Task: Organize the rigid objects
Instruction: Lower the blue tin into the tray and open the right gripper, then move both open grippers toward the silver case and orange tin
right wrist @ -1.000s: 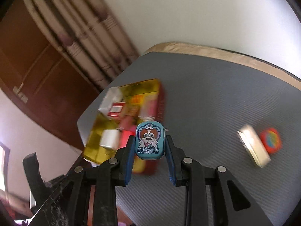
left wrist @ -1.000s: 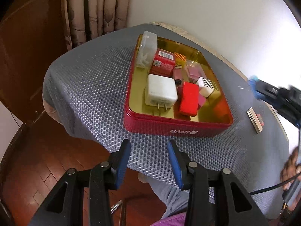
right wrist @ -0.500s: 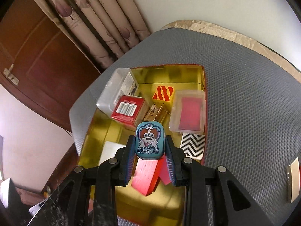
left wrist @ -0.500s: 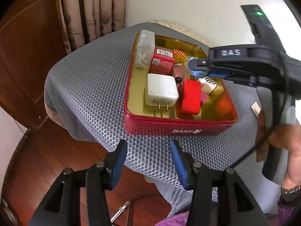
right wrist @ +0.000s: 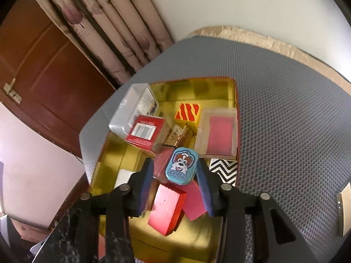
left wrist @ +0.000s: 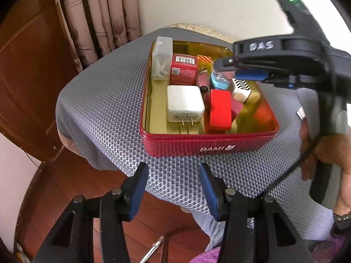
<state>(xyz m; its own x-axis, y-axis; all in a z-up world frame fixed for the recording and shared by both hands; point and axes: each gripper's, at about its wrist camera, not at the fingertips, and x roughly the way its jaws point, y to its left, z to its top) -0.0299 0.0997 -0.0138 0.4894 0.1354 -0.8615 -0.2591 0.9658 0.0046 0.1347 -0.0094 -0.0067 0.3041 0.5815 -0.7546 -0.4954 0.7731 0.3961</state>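
A red tin box (left wrist: pixel 208 146) with a gold inside sits on a grey mesh mat (left wrist: pixel 98 100). It holds a white charger (left wrist: pixel 184 103), a red block (left wrist: pixel 220 111), a zigzag block (left wrist: pixel 241 87), a barcode box (left wrist: pixel 183 69) and several more. My right gripper (right wrist: pixel 175 164) hangs over the box and its jaws are opening. The blue dog tin (right wrist: pixel 181 166) lies tilted between them on the pile, with a gap at the left pad. My left gripper (left wrist: pixel 173 188) stands open and empty in front of the box's near wall.
A clear plastic box (right wrist: pixel 131 114) leans on the tin's far left rim (right wrist: pixel 235 92). A clear case with a pink card (right wrist: pixel 219 135) and an orange striped block (right wrist: pixel 187 112) lie at the back. A small flat pack (right wrist: pixel 343 208) lies on the mat to the right. A person's hand (left wrist: pixel 329 149) holds the right tool.
My right gripper carried the blue dog tin from over the mat to above the box, then spread its jaws; the tin tipped onto the pile. My left jaws widened a little.
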